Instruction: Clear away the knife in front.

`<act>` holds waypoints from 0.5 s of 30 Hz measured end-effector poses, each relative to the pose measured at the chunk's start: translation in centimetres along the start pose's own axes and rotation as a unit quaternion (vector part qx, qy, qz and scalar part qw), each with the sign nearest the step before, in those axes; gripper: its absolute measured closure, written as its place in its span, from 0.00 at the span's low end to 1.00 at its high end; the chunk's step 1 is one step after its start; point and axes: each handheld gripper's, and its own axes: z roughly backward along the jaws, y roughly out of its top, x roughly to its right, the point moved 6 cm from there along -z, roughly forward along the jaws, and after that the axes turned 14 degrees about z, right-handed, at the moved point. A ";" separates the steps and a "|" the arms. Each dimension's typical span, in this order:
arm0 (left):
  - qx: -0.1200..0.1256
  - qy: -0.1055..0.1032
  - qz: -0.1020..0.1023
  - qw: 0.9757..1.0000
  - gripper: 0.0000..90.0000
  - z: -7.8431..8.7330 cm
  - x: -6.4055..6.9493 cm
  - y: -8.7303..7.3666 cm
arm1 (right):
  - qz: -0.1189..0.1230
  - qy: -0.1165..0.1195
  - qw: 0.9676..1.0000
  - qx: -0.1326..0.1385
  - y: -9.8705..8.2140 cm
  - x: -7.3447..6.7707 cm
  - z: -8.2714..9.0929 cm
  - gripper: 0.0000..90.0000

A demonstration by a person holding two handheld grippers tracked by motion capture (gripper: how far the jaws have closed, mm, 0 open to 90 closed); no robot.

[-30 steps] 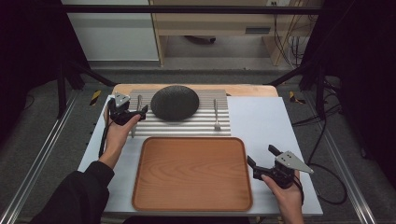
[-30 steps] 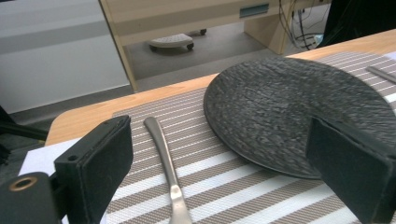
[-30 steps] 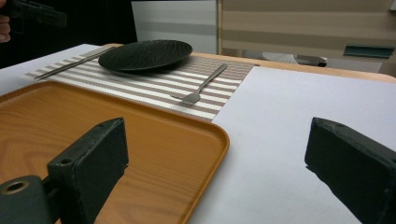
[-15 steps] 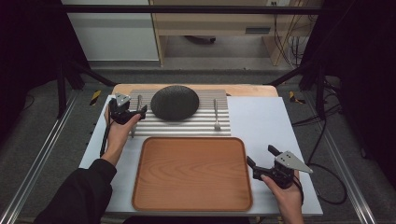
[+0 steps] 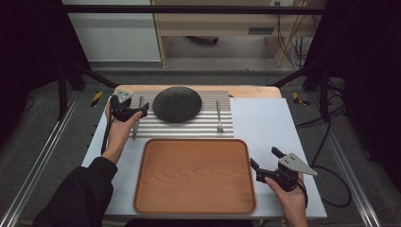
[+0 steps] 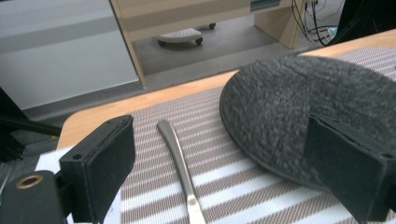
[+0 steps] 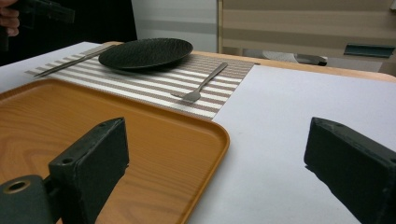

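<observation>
A dark round plate (image 5: 177, 104) lies on a striped placemat (image 5: 189, 127) at the back of the table. On the mat a knife (image 5: 136, 120) lies left of the plate and a fork (image 5: 219, 116) lies right of it. My left gripper (image 5: 142, 110) hovers open over the knife's far end, beside the plate's left rim. In the left gripper view the knife (image 6: 180, 163) runs between the open jaws and the plate (image 6: 317, 107) sits by the right jaw. My right gripper (image 5: 264, 157) stands open and empty just right of the wooden tray (image 5: 195, 175).
The tray (image 7: 93, 130) is bare and takes up the near middle of the white table surface (image 5: 265, 123). The right gripper view shows the fork (image 7: 201, 86) and plate (image 7: 144, 52) beyond the tray's corner. Metal rails flank the table on both sides.
My left gripper has edged slightly farther along the knife, away from the person. The right gripper has stayed where it was.
</observation>
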 end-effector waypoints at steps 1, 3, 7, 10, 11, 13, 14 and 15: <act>0.000 0.001 0.001 1.000 0.10 -0.1 0.0 0.2 | 0.001 -0.001 1.000 0.000 0.0 0.0 0.0 0.07; -0.001 0.004 -0.002 1.000 0.10 -0.2 -0.1 0.4 | 0.001 -0.001 1.000 0.000 0.0 0.0 0.0 0.07; -0.001 0.012 0.008 1.000 0.11 -0.9 -0.7 0.4 | 0.000 -0.001 1.000 0.001 0.0 0.1 0.1 0.07; -0.017 0.014 0.018 1.000 0.11 -1.4 -1.2 -0.3 | -0.001 -0.001 1.000 0.001 0.0 0.1 0.0 0.07; -0.028 0.013 0.023 0.999 0.11 -1.7 -1.4 -0.8 | -0.002 -0.002 1.000 0.002 0.0 0.2 0.0 0.07; -0.035 0.013 0.023 0.999 0.11 -1.9 -1.6 -1.1 | -0.002 -0.002 1.000 0.001 0.0 0.2 0.1 0.07; -0.038 0.012 0.027 0.999 0.12 -2.0 -1.6 -1.2 | -0.003 -0.002 1.000 0.001 0.0 0.2 0.1 0.07; -0.040 0.011 0.030 0.999 0.12 -2.1 -1.7 -1.3 | -0.001 -0.003 1.000 0.000 0.0 0.2 0.1 0.07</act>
